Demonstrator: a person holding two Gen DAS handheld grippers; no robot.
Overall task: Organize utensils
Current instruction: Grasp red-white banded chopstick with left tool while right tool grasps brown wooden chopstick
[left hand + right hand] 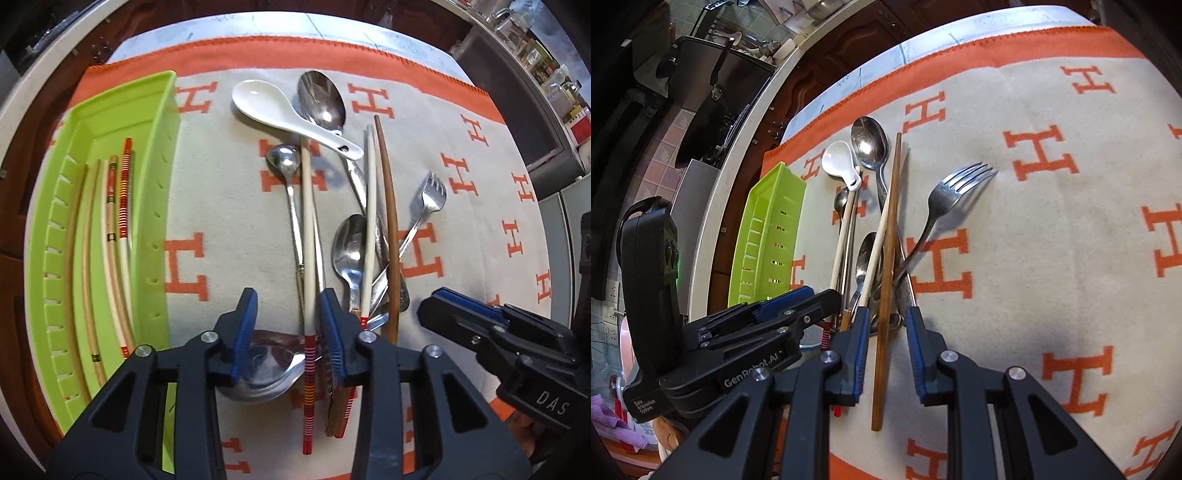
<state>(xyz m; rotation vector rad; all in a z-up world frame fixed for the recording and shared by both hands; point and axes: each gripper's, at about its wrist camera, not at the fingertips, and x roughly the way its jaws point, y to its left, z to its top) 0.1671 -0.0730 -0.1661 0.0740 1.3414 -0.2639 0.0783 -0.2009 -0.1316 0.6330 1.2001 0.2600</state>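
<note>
A heap of utensils lies on a beige cloth (229, 206) with an orange H pattern. My left gripper (288, 299) is open and straddles a cream chopstick with a red-striped end (308, 258), above a big metal spoon bowl (266, 369). My right gripper (886, 314) is open around a brown chopstick (886, 295), which also shows in the left wrist view (388, 221). In the heap are a white ceramic spoon (266, 103), a large metal spoon (321, 99), a small spoon (282, 157) and a fork (953, 188). At the left, a green tray (125, 92) holds several chopsticks (118, 206).
The cloth's orange border (295, 51) marks the far edge of the table. Dark pans (701, 122) hang beyond the counter on the left. Jars (554, 74) stand on a shelf at the far right. Bare cloth (1052, 221) stretches right of the fork.
</note>
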